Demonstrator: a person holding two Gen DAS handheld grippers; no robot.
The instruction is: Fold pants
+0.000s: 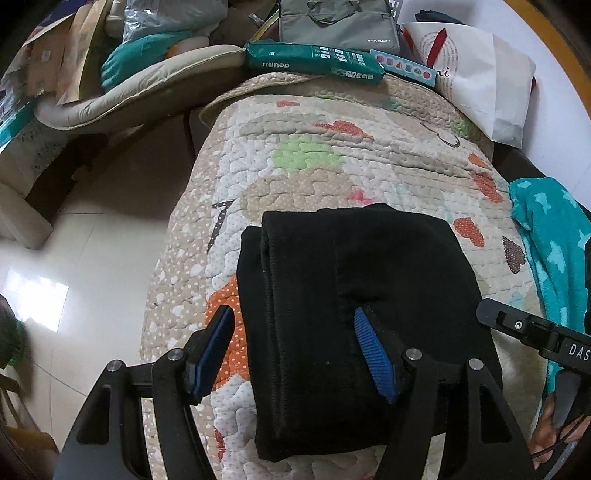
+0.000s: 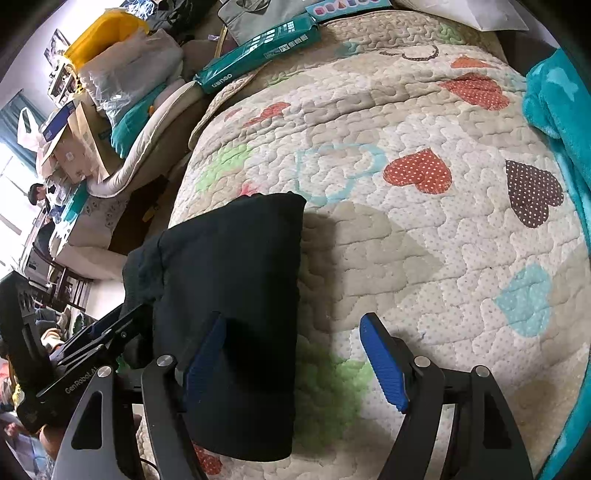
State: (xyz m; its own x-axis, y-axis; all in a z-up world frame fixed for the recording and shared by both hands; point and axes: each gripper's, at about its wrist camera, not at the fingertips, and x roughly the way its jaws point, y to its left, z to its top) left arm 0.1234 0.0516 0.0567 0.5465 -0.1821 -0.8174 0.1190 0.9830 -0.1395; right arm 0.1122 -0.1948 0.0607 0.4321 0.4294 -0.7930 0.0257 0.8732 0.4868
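Blue-padded jaws of the left gripper (image 1: pixel 293 354) stand apart over the near end of the black pants (image 1: pixel 354 317): one pad hangs above the quilt beside the pants' left edge, the other sits over the dark cloth, and whether it touches cannot be told. Nothing is clamped. The right gripper (image 2: pixel 293 360) also has its jaws spread wide, one pad over the pants' right border and the other above bare quilt, gripping nothing.

The pants (image 2: pixel 229 306) lie folded into a thick rectangle on the heart-patterned quilt (image 2: pixel 424 240), near its left edge. Their long axis runs away from the cameras, with a rolled fold along the left side.

Farther off, a green paper pack (image 1: pixel 314 61) lies at the quilt's far end beside a grey bag (image 1: pixel 338 22). A teal blanket (image 1: pixel 554 236) borders the quilt's right side. A yellow bin (image 2: pixel 105 35) shows at the far left; its contents cannot be made out.
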